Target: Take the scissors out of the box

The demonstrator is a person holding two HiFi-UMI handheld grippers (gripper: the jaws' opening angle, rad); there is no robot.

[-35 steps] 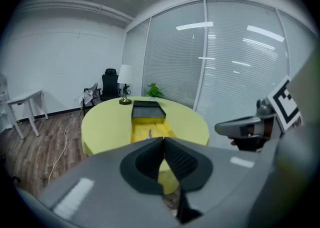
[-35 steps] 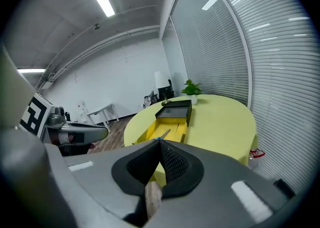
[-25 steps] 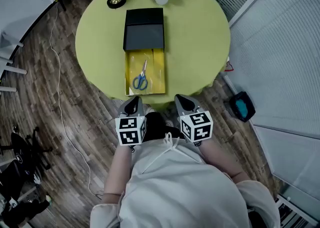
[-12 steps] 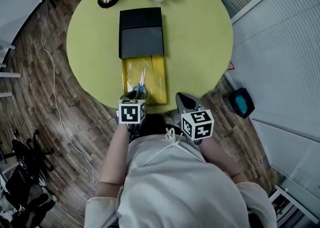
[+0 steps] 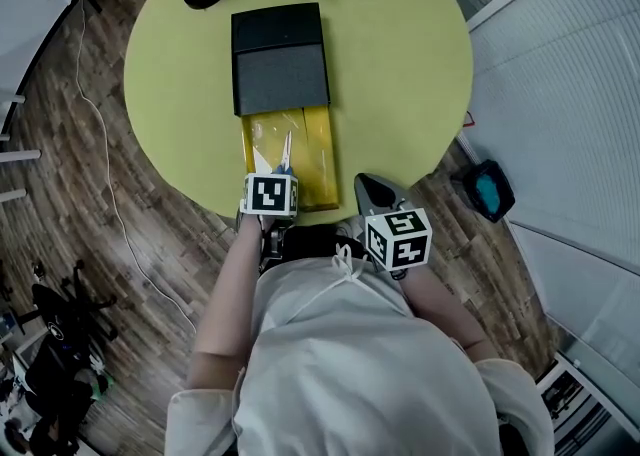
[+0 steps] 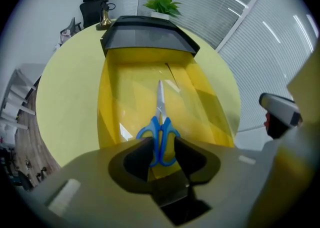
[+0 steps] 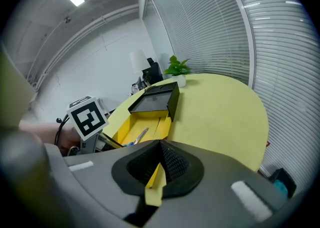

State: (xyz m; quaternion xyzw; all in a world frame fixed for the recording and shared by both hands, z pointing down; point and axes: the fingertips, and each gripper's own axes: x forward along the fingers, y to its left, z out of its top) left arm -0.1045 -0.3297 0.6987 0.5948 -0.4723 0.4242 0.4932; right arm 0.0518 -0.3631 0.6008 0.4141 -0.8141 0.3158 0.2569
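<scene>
Scissors point(image 6: 160, 114) lie in the box point(image 6: 107, 97); left gripper point(image 6: 161, 146), newly arrived at six o'clock, straddles their handles open-jawed; right gripper point(image 7: 159, 159) closed, empty.

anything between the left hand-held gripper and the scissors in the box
Nothing visible. The scissors lie uncovered in the yellow box, their blue handles between the parted jaws of the left hand-held gripper.

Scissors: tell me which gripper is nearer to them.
Left. The left gripper has its jaws astride the scissors in the yellow box; the right gripper hangs by the table edge, right of the box.
</scene>
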